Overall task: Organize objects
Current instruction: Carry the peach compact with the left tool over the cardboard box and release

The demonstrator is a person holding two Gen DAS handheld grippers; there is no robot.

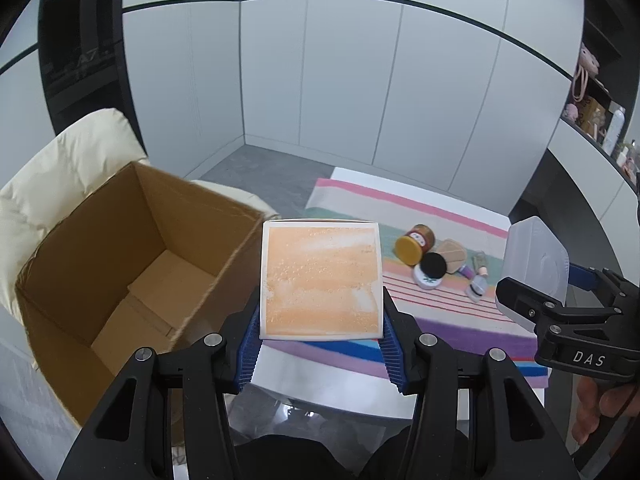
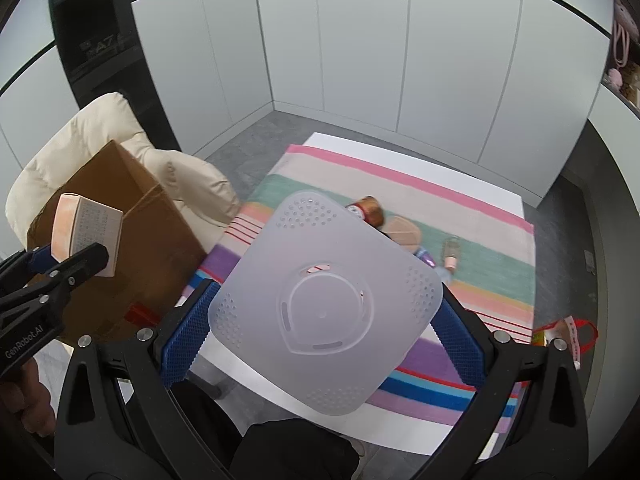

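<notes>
The left hand-held gripper tilts downward, clamped on an orange box beside the cardboard box. The right hand-held gripper tilts downward too, clamped on a translucent lid above the bench.

I am seeing an orange-faced square box with a white border riding clear of the table, tilted face-up, just beside the open cardboard carton. The carton is standing on a cream cushioned seat, flaps open, nothing showing inside. A translucent white square lid with perforated corners and a round centre is hanging above the striped cloth. A yellow-lidded jar is lying on its side among small cosmetics.
</notes>
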